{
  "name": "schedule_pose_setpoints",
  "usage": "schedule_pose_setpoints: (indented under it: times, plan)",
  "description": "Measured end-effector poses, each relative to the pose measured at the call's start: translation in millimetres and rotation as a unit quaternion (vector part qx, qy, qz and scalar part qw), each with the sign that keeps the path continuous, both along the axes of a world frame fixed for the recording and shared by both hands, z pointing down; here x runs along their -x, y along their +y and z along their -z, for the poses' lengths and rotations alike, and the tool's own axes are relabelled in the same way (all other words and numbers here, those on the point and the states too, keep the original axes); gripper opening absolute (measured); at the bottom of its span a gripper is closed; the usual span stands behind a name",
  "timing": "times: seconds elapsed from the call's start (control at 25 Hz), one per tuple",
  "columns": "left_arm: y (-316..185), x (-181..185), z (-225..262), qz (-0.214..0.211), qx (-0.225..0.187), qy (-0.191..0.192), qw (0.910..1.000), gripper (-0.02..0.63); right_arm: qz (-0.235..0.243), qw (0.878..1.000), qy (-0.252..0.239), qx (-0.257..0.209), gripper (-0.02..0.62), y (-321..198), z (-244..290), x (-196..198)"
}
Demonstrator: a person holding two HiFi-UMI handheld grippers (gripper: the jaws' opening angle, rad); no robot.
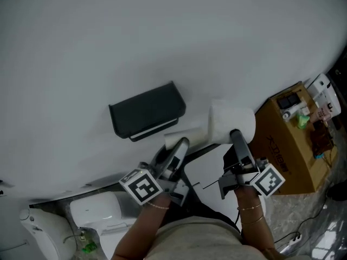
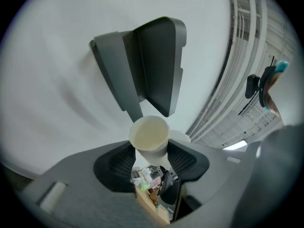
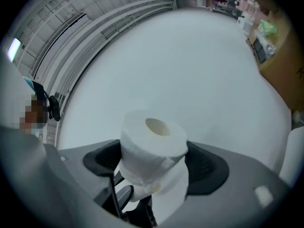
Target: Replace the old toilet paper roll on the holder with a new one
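Observation:
A dark grey toilet paper holder [image 1: 146, 112] hangs on the white wall with its cover flipped up; in the left gripper view the holder [image 2: 152, 65] is just above the jaws. My left gripper [image 1: 181, 144] is shut on an empty cream cardboard tube [image 1: 183, 136], a little below and to the right of the holder. The tube [image 2: 149, 137] stands upright between the pads. My right gripper [image 1: 236, 138] is shut on a full white toilet paper roll [image 1: 232, 122], to the right of the holder. The roll [image 3: 152, 144] fills the gap between the jaws, with a loose sheet hanging down.
An open cardboard box [image 1: 287, 145] with small devices on top stands at the right. A white toilet [image 1: 97, 213] sits at the lower left. A cable [image 1: 293, 236] lies on the speckled floor at the lower right.

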State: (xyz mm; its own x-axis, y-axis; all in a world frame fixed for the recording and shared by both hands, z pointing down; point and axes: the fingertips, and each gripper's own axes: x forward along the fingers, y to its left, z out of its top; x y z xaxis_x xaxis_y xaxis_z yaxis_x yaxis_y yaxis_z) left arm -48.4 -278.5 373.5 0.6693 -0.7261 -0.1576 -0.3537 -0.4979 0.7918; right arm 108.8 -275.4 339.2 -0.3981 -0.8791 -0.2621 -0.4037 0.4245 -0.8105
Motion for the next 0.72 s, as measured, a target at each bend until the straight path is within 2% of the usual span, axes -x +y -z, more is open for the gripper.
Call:
schedule_pose_setpoints:
  times: [0.44, 0.72]
  plan:
    - [6.3, 33.5, -17.8, 0.047, 0.026, 0.011, 0.9985, 0.215, 0.047, 0.999, -0.001, 0.017, 0.425, -17.2, -11.3, 33.4]
    - [10.1, 45.4, -17.9, 0.064, 0.028, 0.017, 0.9974, 0.215, 0.068, 0.997, 0.002, 0.027, 0.424, -27.4, -18.1, 46.8]
